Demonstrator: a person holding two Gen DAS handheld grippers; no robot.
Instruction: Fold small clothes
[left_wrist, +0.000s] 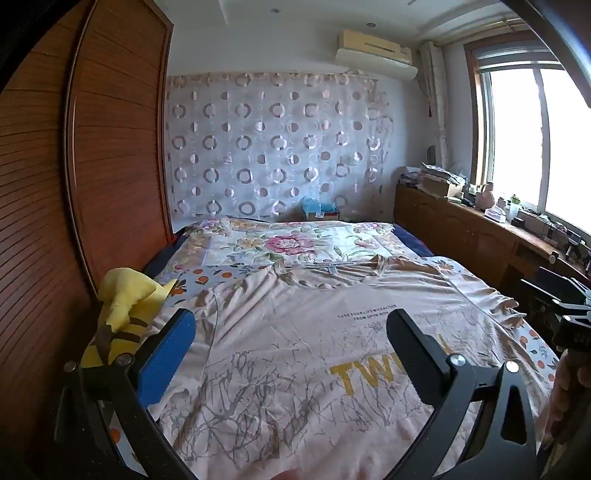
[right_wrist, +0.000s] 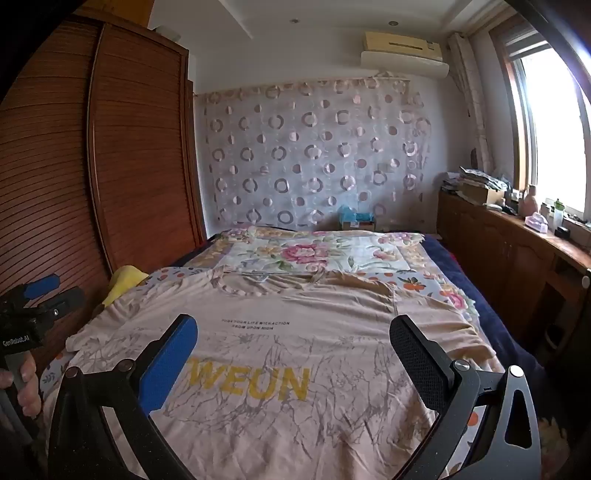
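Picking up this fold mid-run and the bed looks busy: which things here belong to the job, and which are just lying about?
Job:
- pink T-shirt, spread flat, front up
- left gripper, open, above the shirt
- right gripper, open, above the shirt

Lying about:
- yellow plush toy at the shirt's left edge
- floral quilt beyond the collar
- clutter on the window cabinet

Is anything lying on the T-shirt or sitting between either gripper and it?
Nothing visible. The pink T-shirt lies flat and bare on the bed, both the left gripper and right gripper open above it. The yellow plush toy sits off its left edge.
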